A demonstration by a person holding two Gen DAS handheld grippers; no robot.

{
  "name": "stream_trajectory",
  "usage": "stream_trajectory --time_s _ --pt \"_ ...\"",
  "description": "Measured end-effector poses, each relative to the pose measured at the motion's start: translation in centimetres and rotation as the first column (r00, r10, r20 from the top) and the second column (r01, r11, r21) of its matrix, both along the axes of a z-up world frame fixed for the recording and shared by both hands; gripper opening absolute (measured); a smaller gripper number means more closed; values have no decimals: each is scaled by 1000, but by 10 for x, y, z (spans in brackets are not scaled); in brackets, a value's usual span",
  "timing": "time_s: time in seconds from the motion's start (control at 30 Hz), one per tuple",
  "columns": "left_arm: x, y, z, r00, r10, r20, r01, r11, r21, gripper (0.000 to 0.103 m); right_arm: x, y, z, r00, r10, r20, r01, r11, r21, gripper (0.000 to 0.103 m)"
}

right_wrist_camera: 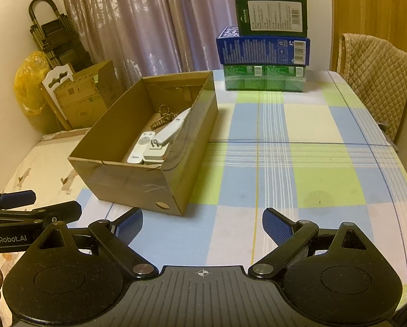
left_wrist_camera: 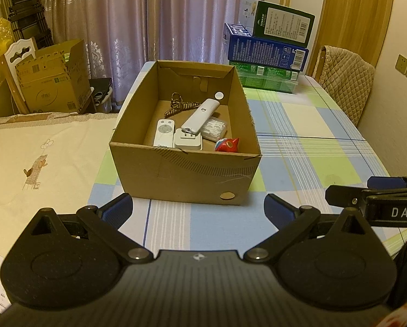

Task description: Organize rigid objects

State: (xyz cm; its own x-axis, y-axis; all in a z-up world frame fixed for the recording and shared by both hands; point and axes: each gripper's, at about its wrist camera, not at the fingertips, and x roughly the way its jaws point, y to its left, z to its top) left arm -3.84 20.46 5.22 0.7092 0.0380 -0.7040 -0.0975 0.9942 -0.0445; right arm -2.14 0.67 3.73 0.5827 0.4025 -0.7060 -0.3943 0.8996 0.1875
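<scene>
An open cardboard box (left_wrist_camera: 181, 174) (right_wrist_camera: 132, 179) stands on the checked tablecloth (right_wrist_camera: 298, 150). Inside lie a long white device (left_wrist_camera: 200, 115) (right_wrist_camera: 173, 128), a white remote (left_wrist_camera: 164, 132) (right_wrist_camera: 140, 147), a white plug adapter (left_wrist_camera: 188, 141), a striped hair claw (left_wrist_camera: 180, 105), a clear packet (left_wrist_camera: 217, 128) and a small red toy (left_wrist_camera: 228, 144). My left gripper (left_wrist_camera: 199, 209) hangs open just in front of the box, nothing between its blue pads. My right gripper (right_wrist_camera: 202, 223) is open over bare cloth to the right of the box, also with nothing in it.
Stacked green and blue cartons (right_wrist_camera: 263, 51) stand at the table's far end. A quilted chair back (right_wrist_camera: 375, 81) is at the far right. A cream-covered surface (left_wrist_camera: 40, 150) adjoins the table on the left. Another cardboard box (left_wrist_camera: 53, 81) and a folded ladder (right_wrist_camera: 56, 35) stand by the curtain.
</scene>
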Motion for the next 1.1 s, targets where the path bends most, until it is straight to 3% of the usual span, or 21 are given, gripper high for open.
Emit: stream_trajectory --time_s 1.1 --pt "4 -3 0 1000 -3 3 3 1000 -4 101 0 1 -3 1000 -2 -7 2 1000 0 92"
